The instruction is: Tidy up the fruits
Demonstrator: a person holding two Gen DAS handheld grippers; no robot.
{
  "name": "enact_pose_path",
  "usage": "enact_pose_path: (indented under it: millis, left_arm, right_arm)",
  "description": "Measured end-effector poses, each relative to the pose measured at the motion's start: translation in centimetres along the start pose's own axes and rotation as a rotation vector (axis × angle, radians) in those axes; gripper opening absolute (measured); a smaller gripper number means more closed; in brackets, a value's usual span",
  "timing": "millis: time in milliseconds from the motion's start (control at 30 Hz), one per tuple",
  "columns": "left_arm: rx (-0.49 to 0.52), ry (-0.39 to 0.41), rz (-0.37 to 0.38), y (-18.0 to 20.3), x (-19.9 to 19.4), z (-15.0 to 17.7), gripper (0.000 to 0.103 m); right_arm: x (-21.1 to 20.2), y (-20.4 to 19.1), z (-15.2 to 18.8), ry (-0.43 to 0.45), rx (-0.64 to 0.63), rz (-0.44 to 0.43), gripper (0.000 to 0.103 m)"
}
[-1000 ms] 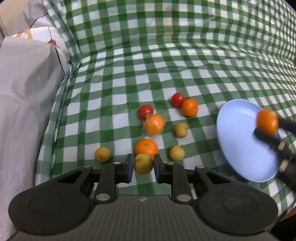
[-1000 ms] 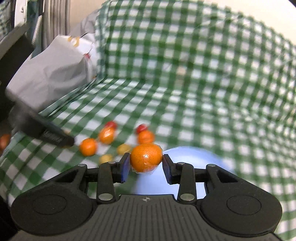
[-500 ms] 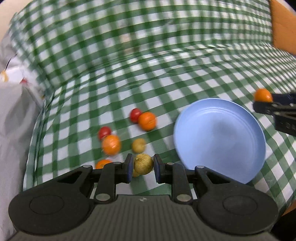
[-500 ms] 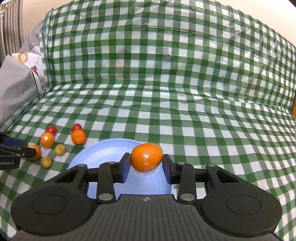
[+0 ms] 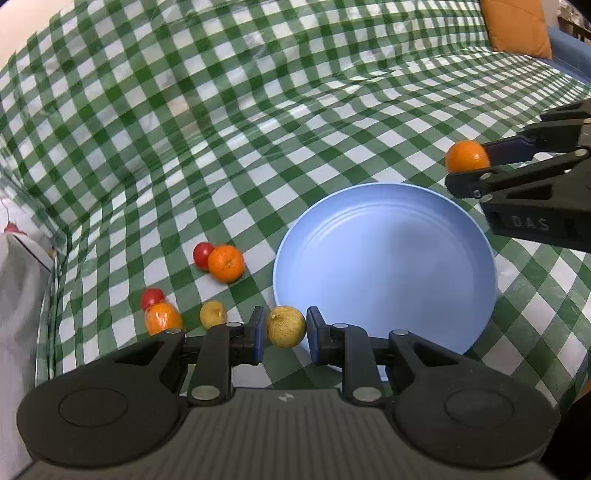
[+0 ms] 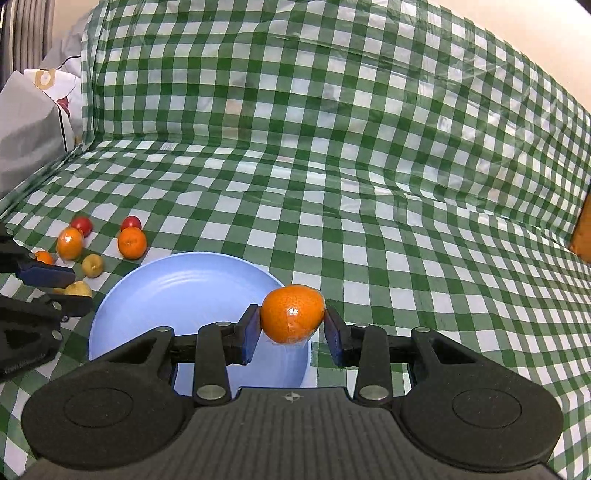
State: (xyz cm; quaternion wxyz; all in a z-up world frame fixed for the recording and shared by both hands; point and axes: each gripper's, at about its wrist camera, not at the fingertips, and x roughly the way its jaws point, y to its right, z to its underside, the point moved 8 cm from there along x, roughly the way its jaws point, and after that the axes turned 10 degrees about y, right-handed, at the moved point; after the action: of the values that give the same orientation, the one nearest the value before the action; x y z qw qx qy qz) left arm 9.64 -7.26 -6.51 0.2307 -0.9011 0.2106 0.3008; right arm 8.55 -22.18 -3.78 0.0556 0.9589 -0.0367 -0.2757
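Observation:
A light blue plate [image 5: 384, 258] [image 6: 192, 291] lies on the green checked cloth with nothing on it. My left gripper [image 5: 285, 334] [image 6: 72, 290] is shut on a small yellow-brown fruit [image 5: 286, 326] [image 6: 78, 288] at the plate's left edge. My right gripper [image 6: 292, 330] [image 5: 468, 164] is shut on an orange [image 6: 293, 313] [image 5: 467, 157] held above the plate's right rim. Left of the plate lie an orange [image 5: 226, 264] [image 6: 132, 242], two red fruits [image 5: 202, 254] [image 5: 152, 297], another orange [image 5: 162, 319] and a second yellow-brown fruit [image 5: 213, 314].
The checked cloth rises as a backrest [image 6: 295, 92] behind the flat surface. A grey and white bag [image 6: 33, 125] stands at the far left. An orange cushion [image 5: 517, 26] sits at the back right.
My left gripper carried the yellow-brown fruit from among the loose fruits rightward to the plate's left edge. My right gripper shifted right with its orange, to above the plate's right rim, then stayed still.

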Motion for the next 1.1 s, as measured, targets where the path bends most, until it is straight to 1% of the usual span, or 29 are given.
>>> enact_pose_path:
  millis: [167, 333, 933, 1100]
  left_arm:
    - [0.021, 0.032, 0.0, 0.2, -0.4, -0.4, 0.025]
    - [0.038, 0.041, -0.005, 0.3, -0.5, -0.5, 0.025]
    - [0.024, 0.058, 0.032, 0.7, -0.7, -0.8, 0.025]
    - [0.003, 0.07, 0.059, 0.9, -0.9, -1.1, 0.025]
  right_arm:
    - [0.2, -0.2, 0.0, -0.004, -0.004, 0.0, 0.039]
    - [0.3, -0.4, 0.0, -0.006, -0.023, -0.006, 0.039]
    - [0.2, -0.4, -0.1, -0.002, -0.024, -0.009, 0.039]
    - [0.2, -0.5, -0.2, 0.001, -0.026, -0.012, 0.039]
